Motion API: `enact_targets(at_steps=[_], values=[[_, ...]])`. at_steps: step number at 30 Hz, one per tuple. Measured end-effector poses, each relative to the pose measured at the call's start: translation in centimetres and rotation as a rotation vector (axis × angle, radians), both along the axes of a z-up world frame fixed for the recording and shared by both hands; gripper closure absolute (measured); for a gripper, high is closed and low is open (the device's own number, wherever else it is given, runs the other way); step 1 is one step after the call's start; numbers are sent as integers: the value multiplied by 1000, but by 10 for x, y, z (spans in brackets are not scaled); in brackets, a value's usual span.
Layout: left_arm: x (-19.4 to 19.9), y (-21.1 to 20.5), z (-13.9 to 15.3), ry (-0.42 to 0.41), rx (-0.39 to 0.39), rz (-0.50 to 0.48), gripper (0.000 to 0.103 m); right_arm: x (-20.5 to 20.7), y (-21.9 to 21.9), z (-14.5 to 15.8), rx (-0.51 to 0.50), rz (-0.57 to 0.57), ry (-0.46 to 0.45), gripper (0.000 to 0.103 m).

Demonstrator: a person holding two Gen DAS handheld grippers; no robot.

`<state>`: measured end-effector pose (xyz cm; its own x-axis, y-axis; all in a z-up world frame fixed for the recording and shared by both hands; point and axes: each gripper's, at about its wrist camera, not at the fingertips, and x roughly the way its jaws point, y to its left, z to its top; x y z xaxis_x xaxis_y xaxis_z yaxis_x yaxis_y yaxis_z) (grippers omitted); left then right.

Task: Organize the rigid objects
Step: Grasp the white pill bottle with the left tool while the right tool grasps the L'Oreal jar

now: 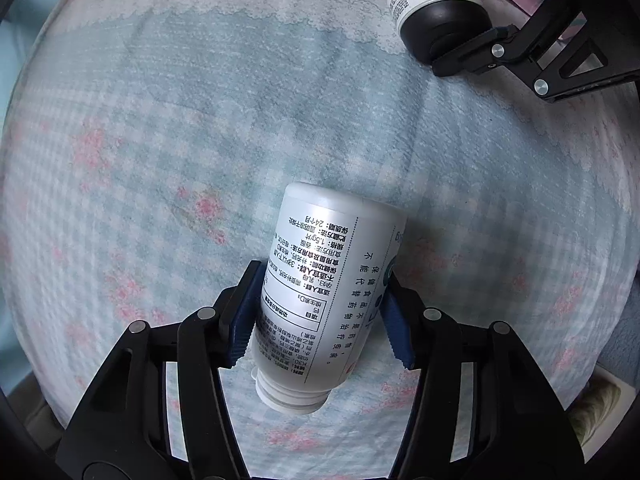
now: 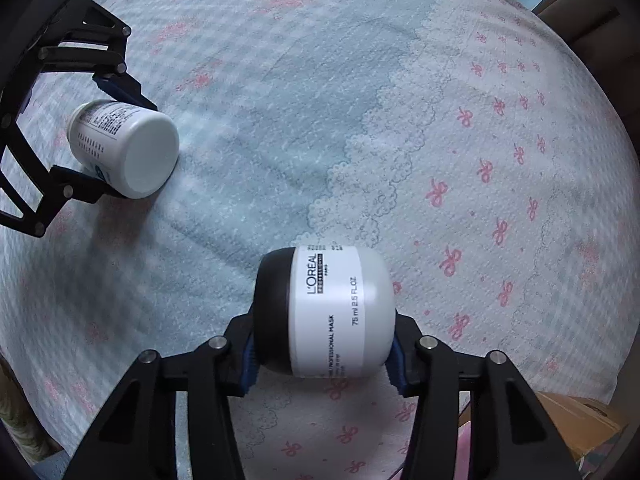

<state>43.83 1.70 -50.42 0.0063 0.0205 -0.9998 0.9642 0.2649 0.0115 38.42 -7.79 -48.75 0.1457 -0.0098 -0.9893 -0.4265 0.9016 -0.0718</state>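
A: Bottle (image 1: 320, 300) first: where is it?
B: Clamped in the left tool (image 1: 320, 322), the blue pads (image 1: 240, 320) pressing its sides. Its white neck points back toward the camera and its flat base points away, out past the fingertips. The printed label faces up.
A: And the jar (image 2: 328, 312)?
B: Clamped in the right tool (image 2: 322, 356) the same way, lying crosswise. The black lid sits against the left finger and the white body against the right one. "L'OREAL" and "75 ml" read along the side.
A: How do the two sit to each other?
B: Well apart. From the left tool, the jar and right tool are far ahead to the right. From the right tool, the bottle is ahead to the left.
A: What's under them?
B: A bed cover (image 2: 360, 100), blue check with pink bows and white lace edging. A cardboard box (image 2: 580, 428) shows past its edge, right of the right tool.
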Motion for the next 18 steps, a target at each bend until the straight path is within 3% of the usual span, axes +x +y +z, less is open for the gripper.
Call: enact_targets(at_steps=[6,18], values=[[-12,-2,5,2,-26,72,51,5,-4,7,31,-33,1,57],[-24,23,83,-2,-133,268,53,-9,-23,60,84,-68,-63,57]])
